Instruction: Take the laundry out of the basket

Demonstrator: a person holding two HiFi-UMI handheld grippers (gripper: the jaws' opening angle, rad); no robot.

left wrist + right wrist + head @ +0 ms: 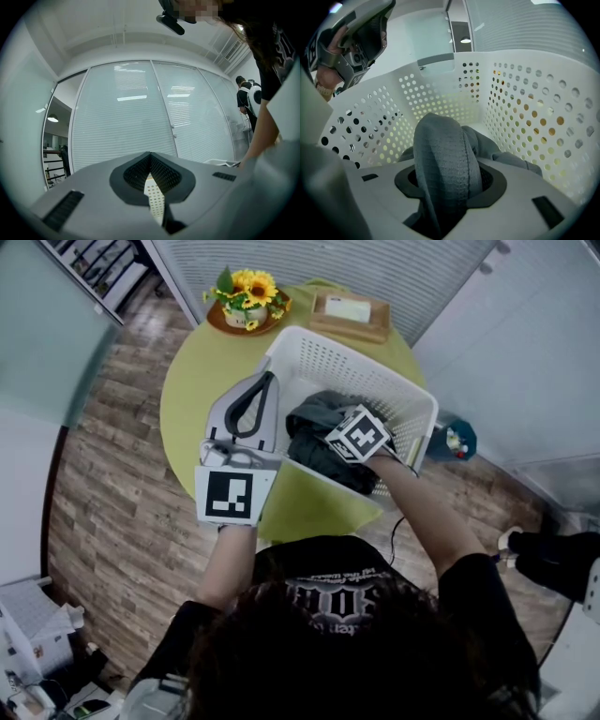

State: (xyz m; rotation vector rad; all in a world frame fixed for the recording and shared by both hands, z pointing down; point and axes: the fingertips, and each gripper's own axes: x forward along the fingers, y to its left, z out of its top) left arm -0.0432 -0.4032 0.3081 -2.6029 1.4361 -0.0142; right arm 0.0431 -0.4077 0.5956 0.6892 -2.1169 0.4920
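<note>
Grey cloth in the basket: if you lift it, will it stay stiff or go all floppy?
Probably floppy: the grey cloth bunches and folds over where the right gripper pinches it. It likely weighs little, since it looks like thin knit fabric. The rest may trail along the basket wall.

laundry (317, 414) in basket (323, 357) | basket on tbl (199, 395) | flowers (251, 292) behind basket

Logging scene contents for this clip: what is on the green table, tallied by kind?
Laundry basket: 1
Heap of clothes, in the basket: 1
Flower pot: 1
Wooden box: 1
Total: 4
</note>
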